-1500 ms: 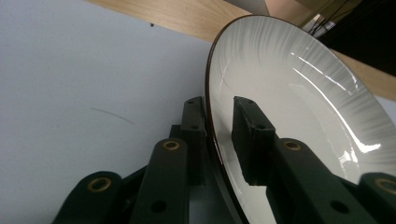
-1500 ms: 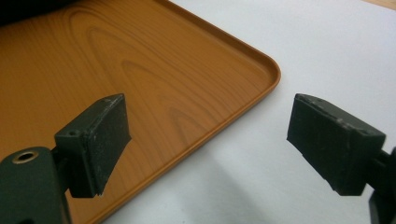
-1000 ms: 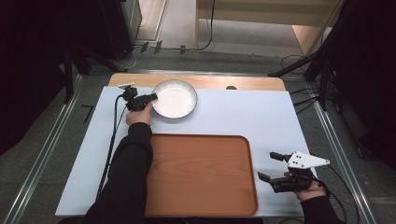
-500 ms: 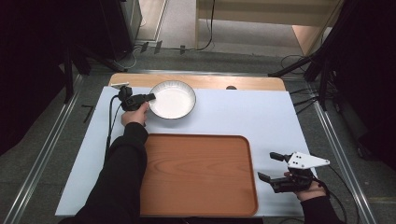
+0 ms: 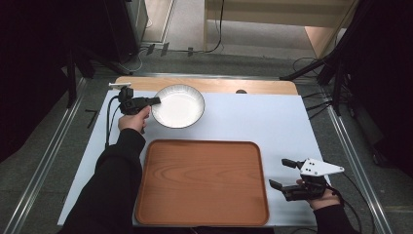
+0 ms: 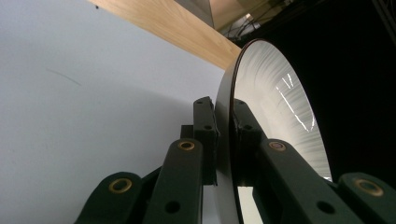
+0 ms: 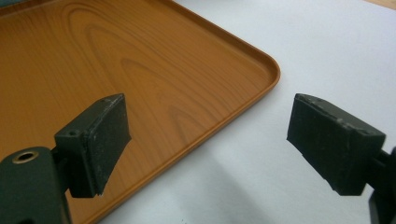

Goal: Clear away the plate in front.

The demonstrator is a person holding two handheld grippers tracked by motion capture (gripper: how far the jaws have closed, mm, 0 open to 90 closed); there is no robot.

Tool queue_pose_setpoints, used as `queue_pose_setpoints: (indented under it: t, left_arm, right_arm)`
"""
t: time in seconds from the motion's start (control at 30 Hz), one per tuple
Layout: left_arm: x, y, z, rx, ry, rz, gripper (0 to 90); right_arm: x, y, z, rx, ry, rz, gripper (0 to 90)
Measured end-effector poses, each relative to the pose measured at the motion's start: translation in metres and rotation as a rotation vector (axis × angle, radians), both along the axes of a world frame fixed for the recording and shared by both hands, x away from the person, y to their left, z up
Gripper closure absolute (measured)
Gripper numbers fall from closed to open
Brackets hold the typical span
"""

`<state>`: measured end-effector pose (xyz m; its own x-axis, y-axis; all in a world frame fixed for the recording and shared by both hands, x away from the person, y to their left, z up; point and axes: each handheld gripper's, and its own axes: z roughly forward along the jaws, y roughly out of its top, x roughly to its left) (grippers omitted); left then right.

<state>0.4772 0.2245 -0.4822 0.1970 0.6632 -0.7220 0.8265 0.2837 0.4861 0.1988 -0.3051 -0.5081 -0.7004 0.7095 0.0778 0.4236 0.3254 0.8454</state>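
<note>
While the right gripper (image 5: 288,174) waits with fingers spread beside the tray (image 5: 202,183), the left gripper (image 5: 155,101) pinches the near-left rim of the bowl (image 5: 178,106) on the worktop (image 5: 272,122) beyond it.

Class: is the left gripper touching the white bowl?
Touching. The left gripper view shows the left gripper with both jaws pressed against the white bowl rim.

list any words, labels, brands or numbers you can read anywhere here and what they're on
There is no readable text in these views.
The white bowl, the wooden tray and the pale table mat are plain.
The left gripper, shut on the bowl's rim, and the open right gripper carry no legible markings; the grey plate on the right one shows small holes but no lettering.
</note>
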Motion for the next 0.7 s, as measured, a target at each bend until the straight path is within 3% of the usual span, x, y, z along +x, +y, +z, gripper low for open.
queue_pose_setpoints:
  t: [0.27, 0.7]
  left_arm:
    - [-0.014, -0.003, 0.004, -0.002, 0.006, -0.071, 84.1]
    - [-0.043, -0.007, 0.004, -0.018, 0.011, -0.138, 84.0]
  right_arm:
    - [0.001, 0.0, 0.0, -0.002, -0.001, -0.003, 13.8]
    - [0.0, -0.001, 0.0, 0.003, 0.001, 0.0, 13.8]
